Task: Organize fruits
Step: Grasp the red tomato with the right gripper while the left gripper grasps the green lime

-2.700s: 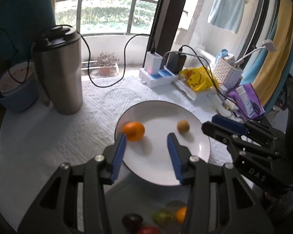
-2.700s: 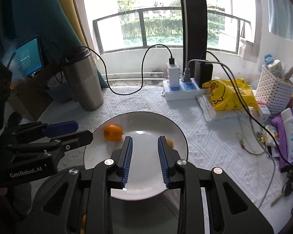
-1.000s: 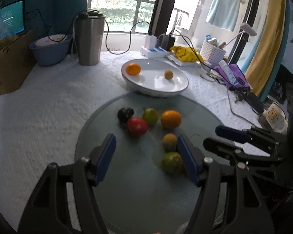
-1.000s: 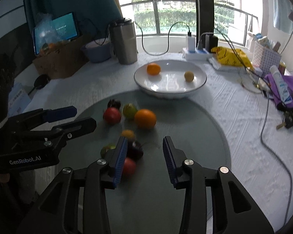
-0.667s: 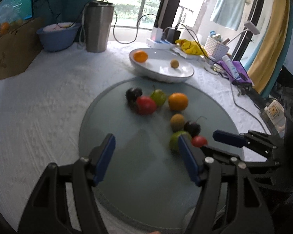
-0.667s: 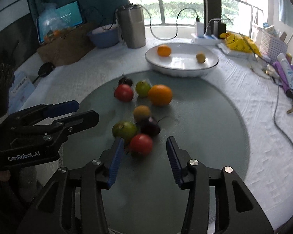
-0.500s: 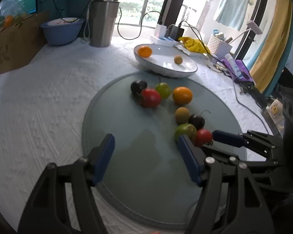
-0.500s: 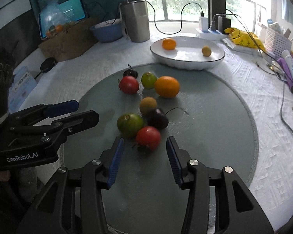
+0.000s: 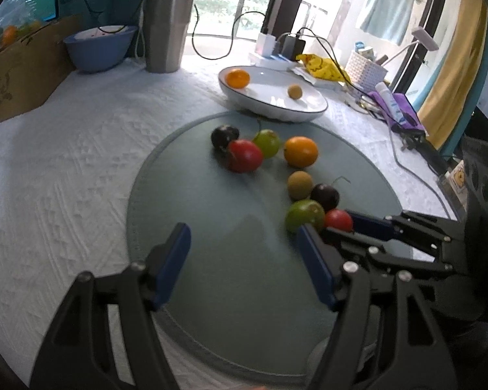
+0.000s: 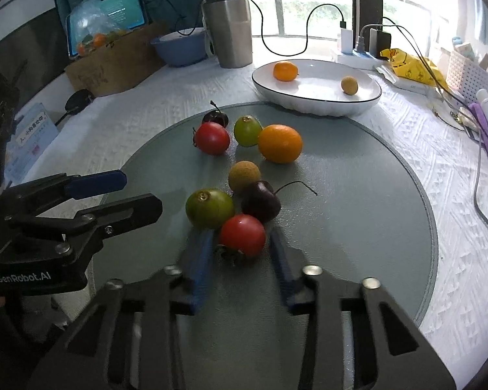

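Right hand-held gripper [image 10: 240, 253] now astride tomato [image 10: 242, 234]

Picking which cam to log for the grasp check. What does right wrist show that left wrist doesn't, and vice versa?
Right wrist only: the right gripper open, its fingers either side of the near red tomato; also a black round object on the cloth.

Left wrist only: a hanging blue towel and a yellow curtain; the left gripper open over bare mat.

Both: the white plate holding two fruits, the steel tumbler, the blue bowl.
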The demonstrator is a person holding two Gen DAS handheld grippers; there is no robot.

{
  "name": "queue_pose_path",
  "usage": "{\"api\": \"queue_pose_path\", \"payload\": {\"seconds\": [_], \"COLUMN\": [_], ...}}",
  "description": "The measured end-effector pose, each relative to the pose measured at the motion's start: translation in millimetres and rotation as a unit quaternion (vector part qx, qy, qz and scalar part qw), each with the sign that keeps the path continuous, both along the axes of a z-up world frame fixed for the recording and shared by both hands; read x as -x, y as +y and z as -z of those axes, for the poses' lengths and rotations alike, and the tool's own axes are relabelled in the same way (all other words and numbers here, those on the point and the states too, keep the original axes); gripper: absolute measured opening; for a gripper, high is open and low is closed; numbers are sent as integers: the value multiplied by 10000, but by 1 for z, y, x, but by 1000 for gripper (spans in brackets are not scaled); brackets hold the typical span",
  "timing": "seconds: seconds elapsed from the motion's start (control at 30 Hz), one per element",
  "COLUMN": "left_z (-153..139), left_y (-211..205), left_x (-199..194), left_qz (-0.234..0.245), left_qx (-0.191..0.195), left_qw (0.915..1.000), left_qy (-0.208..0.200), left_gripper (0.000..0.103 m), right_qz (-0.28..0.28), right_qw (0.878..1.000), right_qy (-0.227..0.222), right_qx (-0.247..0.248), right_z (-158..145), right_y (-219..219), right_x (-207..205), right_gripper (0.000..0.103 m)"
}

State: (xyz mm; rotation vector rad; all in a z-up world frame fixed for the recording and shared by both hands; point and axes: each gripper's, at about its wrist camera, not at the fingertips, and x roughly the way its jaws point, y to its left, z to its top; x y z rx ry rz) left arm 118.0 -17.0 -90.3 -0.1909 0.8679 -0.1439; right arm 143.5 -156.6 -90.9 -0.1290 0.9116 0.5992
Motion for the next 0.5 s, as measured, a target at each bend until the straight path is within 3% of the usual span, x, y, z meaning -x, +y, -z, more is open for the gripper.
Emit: {"api": "queue_pose_path", "payload": {"seconds": [0.5], "left_z": [8], "left_y": [-42], "left_x": [-20], "left_qz": [407], "left_qx": [-219], "left_qw": [9987], "left_qy": [233], "left_gripper": [70], "right_qz": [193], "right_qw": [9993], "right_qy": [-119], "right_qx": [-285], "right_z": [-9], "right_y": [-37], "right_x": [-2], "right_gripper": [30]}}
